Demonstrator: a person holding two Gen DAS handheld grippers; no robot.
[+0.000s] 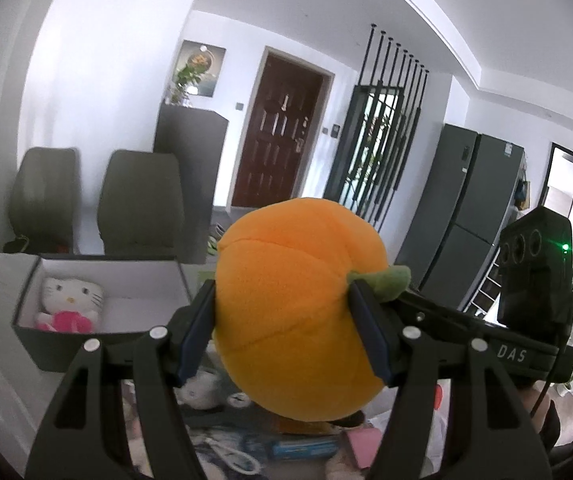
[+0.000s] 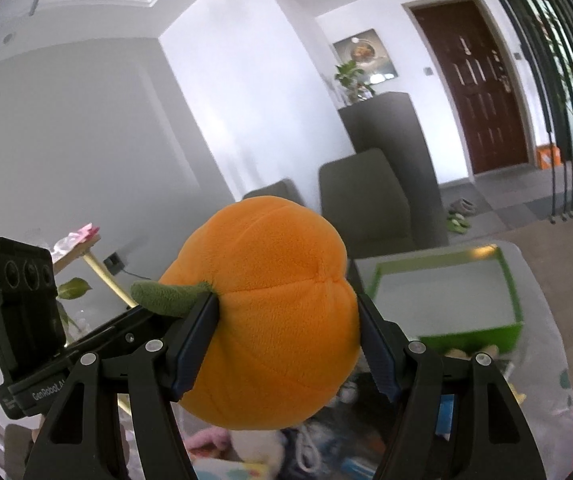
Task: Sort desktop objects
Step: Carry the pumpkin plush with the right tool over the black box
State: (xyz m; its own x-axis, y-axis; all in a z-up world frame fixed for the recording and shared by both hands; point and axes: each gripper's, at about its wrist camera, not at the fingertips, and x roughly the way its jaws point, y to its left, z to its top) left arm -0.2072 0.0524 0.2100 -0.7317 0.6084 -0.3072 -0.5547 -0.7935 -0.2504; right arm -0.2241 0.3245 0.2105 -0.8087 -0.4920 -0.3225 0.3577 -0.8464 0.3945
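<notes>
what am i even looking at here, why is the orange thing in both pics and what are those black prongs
There is no robot arm here. A person holds a handheld claw in each hand, and each claw has a wide-angle camera looking out along its two black fingers. One picture comes from the left claw, the other from the right claw.

Both claws are closed on the same plush orange pumpkin, one from each side, so it fills both views, lifted above the table. In each picture the other claw's black body shows beside the pumpkin.

On the table, the left view shows a dark box holding a Hello Kitty plush. The right view shows a green tray that looks empty. Blurry clutter lies below the pumpkin.
</notes>
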